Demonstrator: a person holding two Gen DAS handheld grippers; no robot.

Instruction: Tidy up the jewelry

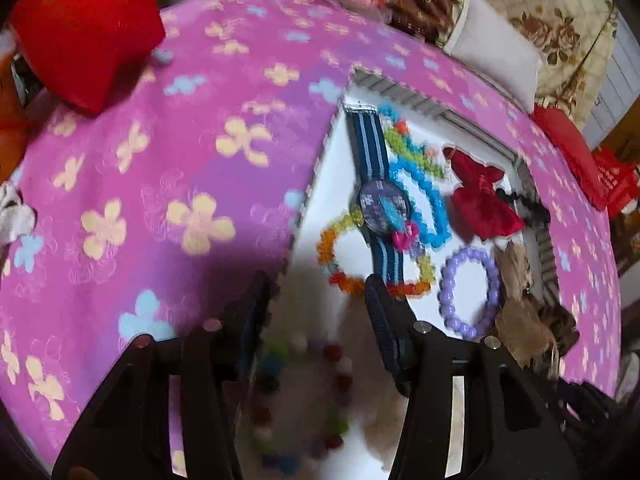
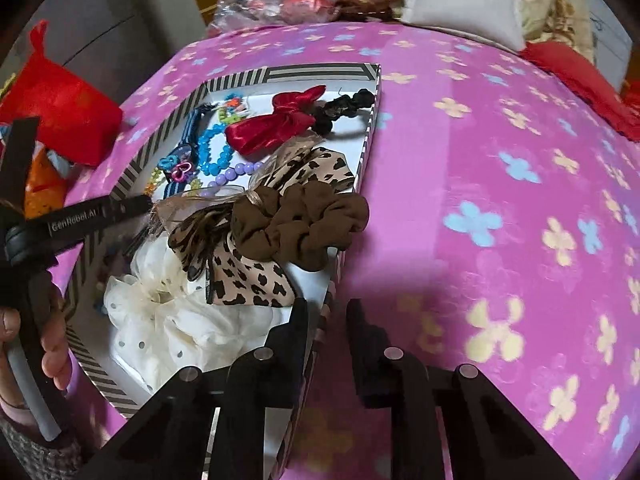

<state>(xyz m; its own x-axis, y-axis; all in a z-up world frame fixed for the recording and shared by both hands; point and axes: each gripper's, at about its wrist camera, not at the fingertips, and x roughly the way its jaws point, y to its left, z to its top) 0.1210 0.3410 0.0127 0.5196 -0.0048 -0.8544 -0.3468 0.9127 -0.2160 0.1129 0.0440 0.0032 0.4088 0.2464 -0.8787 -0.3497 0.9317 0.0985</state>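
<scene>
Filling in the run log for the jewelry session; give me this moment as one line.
left gripper: open, over tray | right gripper: open, straddling tray wall | watch: in tray, ungrasped

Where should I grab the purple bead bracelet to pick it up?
I'd pinch the purple bracelet across its ring of beads, on the near-left part, one finger inside the hole and one outside, coming straight down. It lies flat on the white tray, the hole is open, and that side is apart from the leopard bow.
</scene>
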